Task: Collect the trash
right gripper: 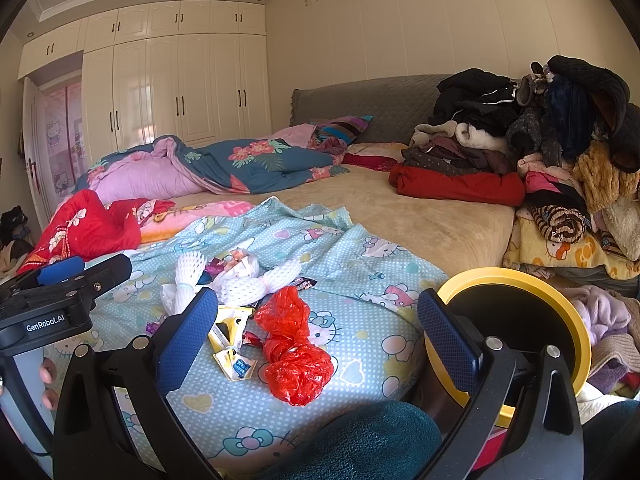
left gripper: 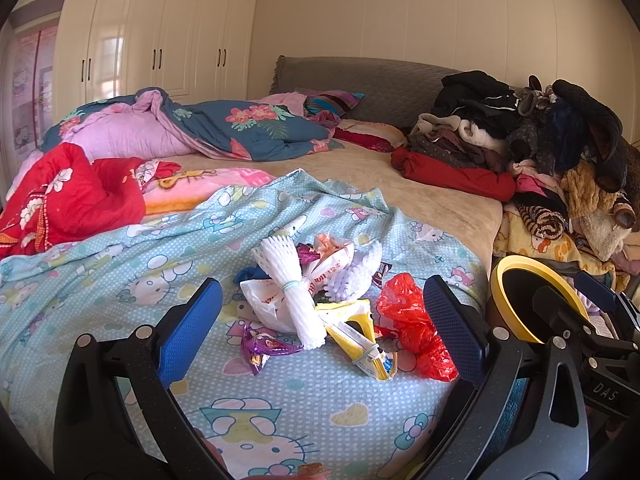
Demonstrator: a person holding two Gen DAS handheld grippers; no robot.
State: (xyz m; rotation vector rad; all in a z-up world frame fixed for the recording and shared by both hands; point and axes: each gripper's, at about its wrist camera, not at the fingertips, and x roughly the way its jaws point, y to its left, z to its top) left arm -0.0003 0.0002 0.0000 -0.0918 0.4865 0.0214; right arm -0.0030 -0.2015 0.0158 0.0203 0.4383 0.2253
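Hovering both tools spread and empty over the bed, I am at the start: the trash pile lies between my left tool fingers. Next, my right tool must pinch the red bag and carry it to the yellow bin beside.

"GenRobot.AI" on left gripper; "DAS" on right gripper.
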